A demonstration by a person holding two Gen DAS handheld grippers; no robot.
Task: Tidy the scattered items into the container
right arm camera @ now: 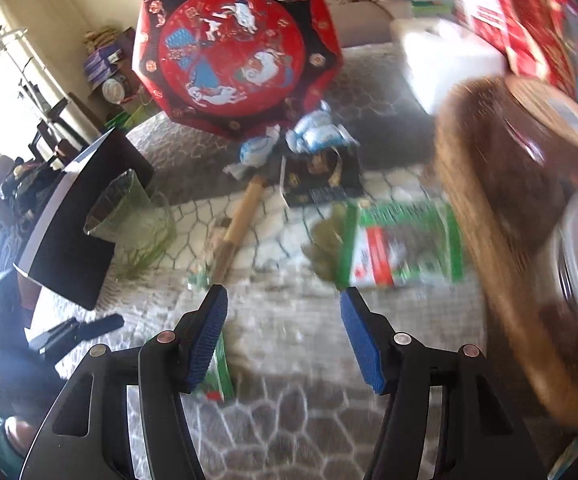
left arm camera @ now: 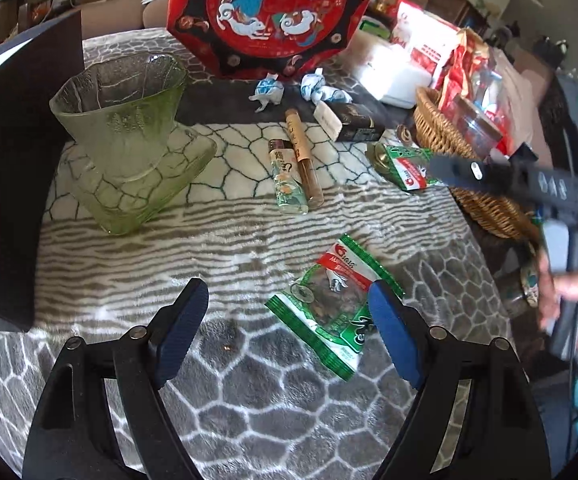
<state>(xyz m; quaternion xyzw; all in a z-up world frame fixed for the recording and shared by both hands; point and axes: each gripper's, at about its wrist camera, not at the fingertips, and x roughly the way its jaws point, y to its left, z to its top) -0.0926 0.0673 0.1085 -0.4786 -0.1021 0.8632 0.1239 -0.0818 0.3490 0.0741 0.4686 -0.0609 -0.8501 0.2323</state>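
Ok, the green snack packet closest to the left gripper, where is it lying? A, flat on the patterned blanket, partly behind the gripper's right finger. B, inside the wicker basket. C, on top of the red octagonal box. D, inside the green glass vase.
A: the green snack packet lies flat on the patterned blanket, its edge hidden behind one of the open left gripper's fingers, outside the wicker basket.

Left black plastic two-finger gripper: 2 angular arms with cut-out slots, round silver screws at the pivots, ribbed dark-blue pads on the fingers. Right black plastic gripper: same build, copper-toned screws. Bare-skinned right hand, blurred, grey cuff, teal sleeve below.
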